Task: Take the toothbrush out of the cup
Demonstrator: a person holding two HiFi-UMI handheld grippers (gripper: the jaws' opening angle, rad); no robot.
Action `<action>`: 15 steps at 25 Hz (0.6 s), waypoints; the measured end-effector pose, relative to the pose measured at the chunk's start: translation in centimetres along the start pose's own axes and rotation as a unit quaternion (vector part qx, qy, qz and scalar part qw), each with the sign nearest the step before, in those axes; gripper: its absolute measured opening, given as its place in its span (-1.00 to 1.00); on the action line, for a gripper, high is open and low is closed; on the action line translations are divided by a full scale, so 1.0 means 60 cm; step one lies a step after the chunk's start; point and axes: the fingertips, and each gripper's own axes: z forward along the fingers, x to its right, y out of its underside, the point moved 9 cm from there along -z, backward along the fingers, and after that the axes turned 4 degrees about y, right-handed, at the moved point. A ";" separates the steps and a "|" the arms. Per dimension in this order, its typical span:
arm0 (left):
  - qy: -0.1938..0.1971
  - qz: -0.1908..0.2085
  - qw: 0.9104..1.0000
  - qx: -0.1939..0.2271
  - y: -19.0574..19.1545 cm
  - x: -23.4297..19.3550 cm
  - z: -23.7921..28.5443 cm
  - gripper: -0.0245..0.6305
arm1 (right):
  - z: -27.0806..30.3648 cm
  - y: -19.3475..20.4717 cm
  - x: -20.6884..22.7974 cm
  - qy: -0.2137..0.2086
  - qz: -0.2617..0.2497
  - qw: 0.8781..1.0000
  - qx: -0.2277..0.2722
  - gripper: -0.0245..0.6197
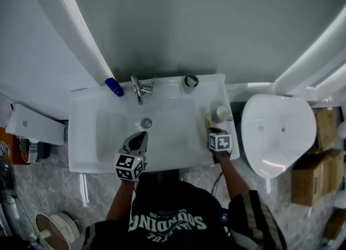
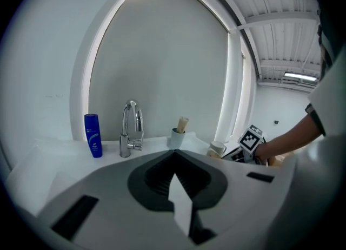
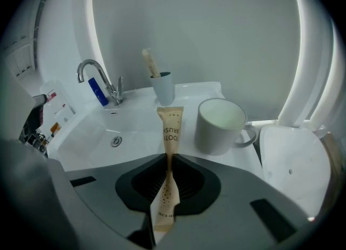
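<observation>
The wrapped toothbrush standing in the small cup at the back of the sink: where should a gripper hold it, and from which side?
Probably the top end of the wrapped toothbrush, which sticks out above the rim of the small cup. Come from above: the cup wall hides the rest, and it leans toward the faucet, so tilt the jaws alike.

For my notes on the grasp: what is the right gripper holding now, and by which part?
The right gripper holds a beige paper-wrapped toothbrush, its jaws pinching the packet about its middle; the printed end sticks out ahead.
</observation>
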 end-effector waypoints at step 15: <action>-0.009 -0.004 1.000 -0.009 0.007 -0.013 -0.009 -0.93 | 0.040 0.036 0.014 0.014 0.003 0.999 -0.031 -0.75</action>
